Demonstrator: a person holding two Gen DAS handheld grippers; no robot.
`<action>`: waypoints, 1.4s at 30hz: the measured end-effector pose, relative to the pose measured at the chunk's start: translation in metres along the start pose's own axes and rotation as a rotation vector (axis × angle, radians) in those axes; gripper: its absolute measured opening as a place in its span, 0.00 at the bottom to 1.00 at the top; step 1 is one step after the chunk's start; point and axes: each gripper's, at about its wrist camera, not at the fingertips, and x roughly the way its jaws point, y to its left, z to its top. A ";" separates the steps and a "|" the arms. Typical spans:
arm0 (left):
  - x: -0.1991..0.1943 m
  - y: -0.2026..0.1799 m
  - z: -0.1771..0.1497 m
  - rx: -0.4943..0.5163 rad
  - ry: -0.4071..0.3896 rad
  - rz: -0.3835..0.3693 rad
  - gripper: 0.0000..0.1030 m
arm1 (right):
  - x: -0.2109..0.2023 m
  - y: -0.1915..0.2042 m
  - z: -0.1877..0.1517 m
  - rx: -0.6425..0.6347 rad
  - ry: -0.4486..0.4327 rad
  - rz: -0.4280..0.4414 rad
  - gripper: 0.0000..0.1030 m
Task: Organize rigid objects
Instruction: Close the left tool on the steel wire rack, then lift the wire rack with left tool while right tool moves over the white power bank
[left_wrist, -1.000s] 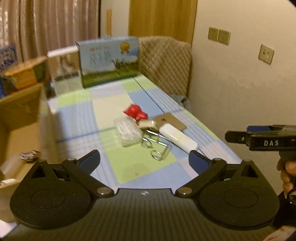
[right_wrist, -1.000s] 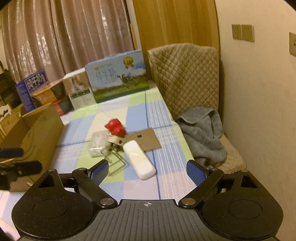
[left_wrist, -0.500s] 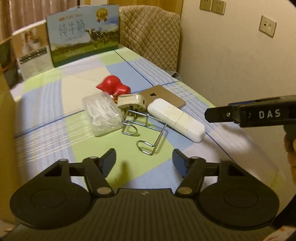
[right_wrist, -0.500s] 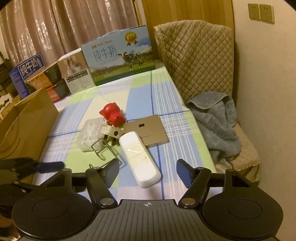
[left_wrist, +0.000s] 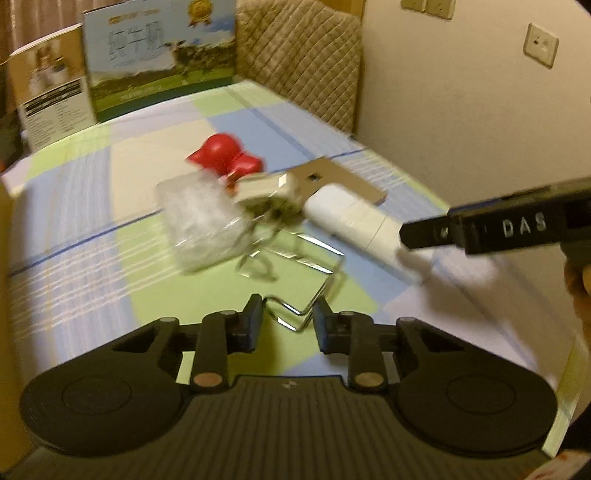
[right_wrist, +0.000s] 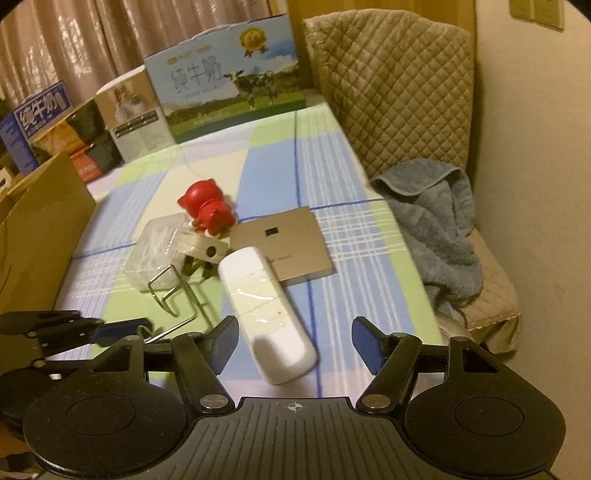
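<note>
Closing in on the near end of the wire rack, the left gripper has its two fingers drawn narrow, one on each side of the bent wire hook, with a small gap showing on either side; I judge they are not yet pinching, though blur makes contact hard to rule out. The rack lies straight ahead of these tongs, its long axis running away from them toward the clutter at its far end, so a short push forward and a squeeze should catch the hook. The right gripper hangs with its fingers spread wide, the near end of the white case lying between and just ahead of them; the case's long axis runs away and slightly leftward, its far end resting on the flat brown box; so the right hand is nearer the case, the left nearer the rack. Beyond sit a clear plastic packet, a cream plug adapter and a red figurine, all crowded together and touching or nearly so. The surface is a checked cloth of blue, green and cream squares, soft-looking, so the wire may snag or drag it. A cardboard box stands open at the left edge; milk cartons line the far end; a quilted chair with a grey towel stands against the wall at right.
</note>
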 end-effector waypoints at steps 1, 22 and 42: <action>-0.005 0.003 -0.003 0.000 0.005 0.007 0.22 | 0.001 0.003 0.000 -0.009 0.004 0.004 0.64; -0.009 -0.025 -0.006 -0.210 -0.101 0.142 0.77 | 0.000 0.009 0.003 -0.005 -0.027 -0.045 0.64; -0.039 0.007 -0.037 -0.102 -0.061 0.206 0.47 | 0.005 0.021 -0.001 -0.042 0.017 0.010 0.64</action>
